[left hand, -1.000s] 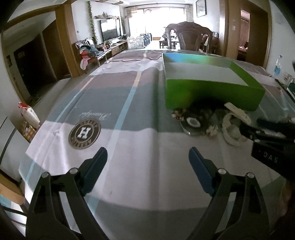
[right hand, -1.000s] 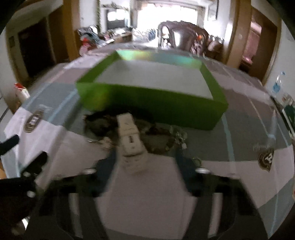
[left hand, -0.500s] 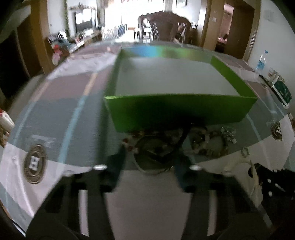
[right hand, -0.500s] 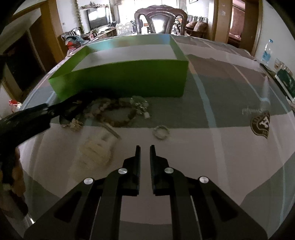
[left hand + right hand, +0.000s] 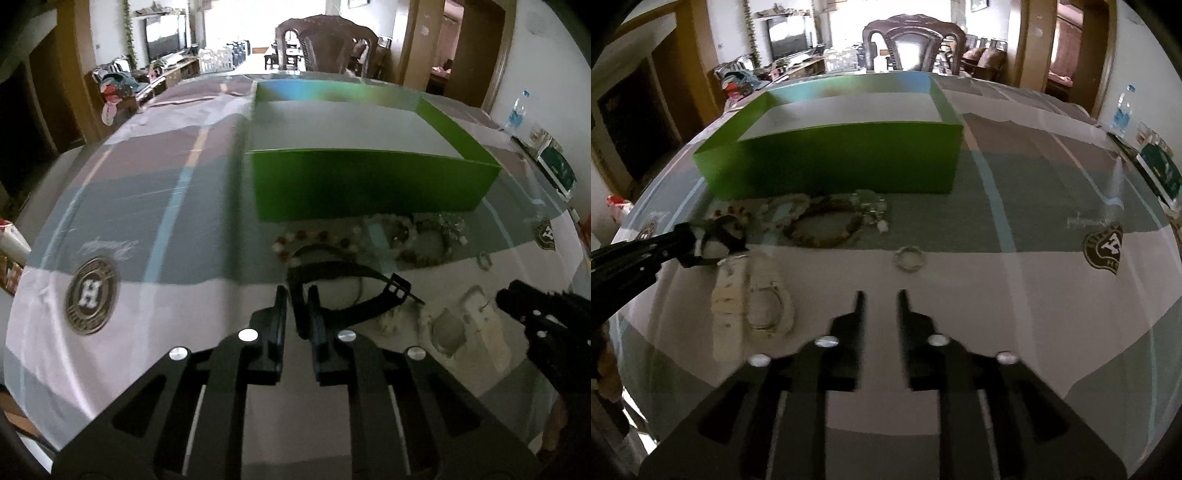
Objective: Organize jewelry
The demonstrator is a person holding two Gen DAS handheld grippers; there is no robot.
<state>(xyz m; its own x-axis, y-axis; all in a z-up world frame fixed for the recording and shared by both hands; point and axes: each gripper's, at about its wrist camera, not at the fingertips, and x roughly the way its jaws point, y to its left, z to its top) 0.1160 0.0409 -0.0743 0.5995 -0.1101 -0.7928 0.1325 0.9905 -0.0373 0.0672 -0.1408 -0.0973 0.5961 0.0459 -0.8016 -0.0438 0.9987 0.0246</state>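
Observation:
My left gripper [image 5: 297, 295] is shut on the strap of a black watch [image 5: 332, 273] and holds it just above the table; it also shows in the right wrist view [image 5: 683, 240]. A green open box [image 5: 369, 184] stands behind the jewelry pile. Beaded bracelets [image 5: 820, 225] lie in front of the box [image 5: 831, 162]. A white watch [image 5: 731, 306] lies on the cloth left of my right gripper [image 5: 879, 295], which is slightly open and empty. A small silver ring [image 5: 908, 258] lies just ahead of it.
The table carries a striped grey, white and blue cloth with round logo badges [image 5: 90, 295]. A wooden chair [image 5: 908, 44] stands beyond the far edge. A water bottle [image 5: 515, 114] and a green packet [image 5: 1160, 166] sit at the right edge.
My left gripper closed on the black watch strap and lifted it slightly. My right gripper drew back from the white watch and its jaws opened a little.

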